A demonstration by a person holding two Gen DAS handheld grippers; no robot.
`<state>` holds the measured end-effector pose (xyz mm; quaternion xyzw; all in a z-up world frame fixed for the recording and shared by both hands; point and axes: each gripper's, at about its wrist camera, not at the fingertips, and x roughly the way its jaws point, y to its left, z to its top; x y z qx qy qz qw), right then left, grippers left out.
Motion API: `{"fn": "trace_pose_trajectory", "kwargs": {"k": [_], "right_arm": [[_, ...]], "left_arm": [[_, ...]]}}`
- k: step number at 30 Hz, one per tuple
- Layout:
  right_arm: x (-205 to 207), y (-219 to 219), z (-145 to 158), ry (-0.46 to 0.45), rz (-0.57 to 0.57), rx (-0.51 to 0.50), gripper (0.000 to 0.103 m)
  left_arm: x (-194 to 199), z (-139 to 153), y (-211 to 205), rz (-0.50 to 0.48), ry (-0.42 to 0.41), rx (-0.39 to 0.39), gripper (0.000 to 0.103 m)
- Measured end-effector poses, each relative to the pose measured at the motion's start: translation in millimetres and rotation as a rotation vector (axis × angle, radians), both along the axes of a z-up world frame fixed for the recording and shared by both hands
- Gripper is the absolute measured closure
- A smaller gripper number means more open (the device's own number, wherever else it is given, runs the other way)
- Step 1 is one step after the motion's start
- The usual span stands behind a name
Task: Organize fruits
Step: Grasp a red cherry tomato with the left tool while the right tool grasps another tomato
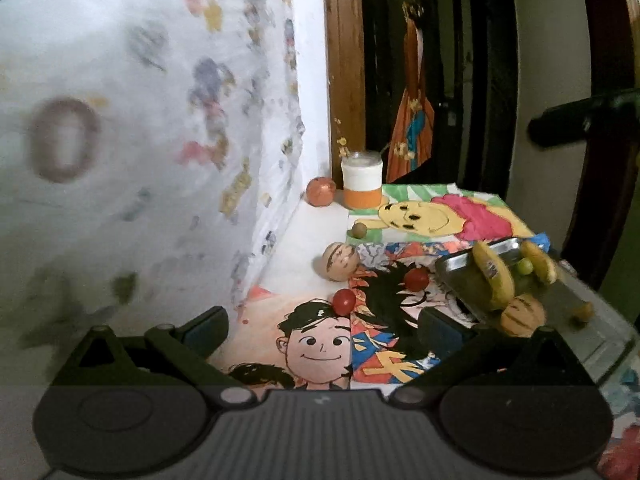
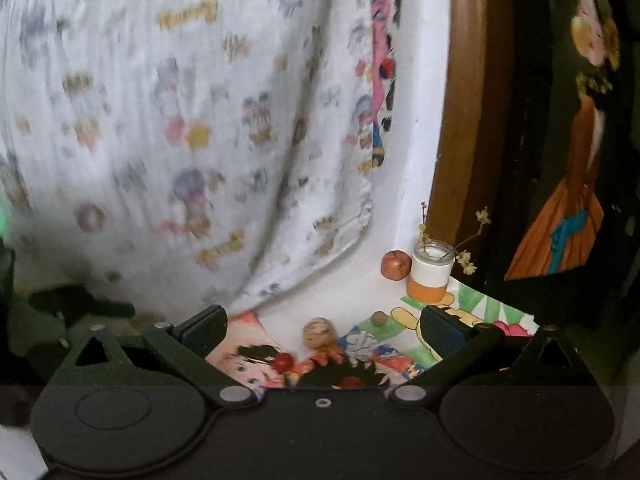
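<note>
**Both grippers hanging wide open over a table of scattered fruit**

The left gripper (image 1: 322,330) is hovering with its jaws spread wide, gripping nothing, above the cartoon drawings (image 1: 320,344) covering the table. A red cherry tomato (image 1: 344,301) is sitting just beyond the gap between its fingers, and a second cherry tomato (image 1: 416,279) is lying further right, near the metal tray (image 1: 456,266). The tray is holding two bananas (image 1: 494,276), a green grape (image 1: 525,267) between them, and a striped yellow melon (image 1: 522,314) is lying at its near edge. Another striped melon (image 1: 341,261) is resting on the table to the left, with a small brownish-green fruit (image 1: 359,230) beyond it. At the back, a reddish round fruit (image 1: 321,191) is standing just beside a white-and-orange jar (image 1: 362,184) holding dried sprigs.

The right gripper (image 2: 322,330) is likewise standing open and empty, looking over the same table from further back. A patterned white cloth (image 2: 180,120) is hanging at the left, blurred in both views.
</note>
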<state>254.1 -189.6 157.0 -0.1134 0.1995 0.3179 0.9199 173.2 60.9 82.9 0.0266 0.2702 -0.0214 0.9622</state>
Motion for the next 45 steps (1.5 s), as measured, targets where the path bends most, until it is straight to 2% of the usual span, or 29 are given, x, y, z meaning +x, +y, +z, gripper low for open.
{"fn": "trace_pose_trajectory", "kwargs": {"k": [5,8,12,15,18,25,30,40,45], "right_arm": [[39,15,-55,0.034,-0.001,-0.092,0.0],[62,23,-84,0.069,-0.023,-0.125,0.001],[86,32,-117,0.109,-0.036,-0.189,0.003],[102,34,-132,0.171,-0.037,-0.182,0.007],[115,37,-144,0.216,-0.03,-0.178,0.018],[133,45,-159,0.274,-0.019,-0.166,0.038],[140,48,-164,0.307,-0.005,-0.165,0.053],[144,52,-166,0.324,0.015,-0.177,0.067],[144,52,-166,0.33,0.018,-0.174,0.067]], "left_arm": [[34,-30,-21,-0.047,0.013,0.107,0.0],[53,-46,-30,-0.085,0.009,0.142,0.0],[78,-65,-34,-0.12,0.03,0.145,0.0],[95,-80,-37,-0.142,0.068,0.146,0.0],[108,-90,-37,-0.151,0.097,0.14,0.001],[129,-102,-29,-0.139,0.134,0.091,0.013],[138,-104,-25,-0.131,0.137,0.063,0.03],[150,-104,-22,-0.114,0.149,0.038,0.054],[154,-102,-25,-0.087,0.163,0.033,0.066]]}}
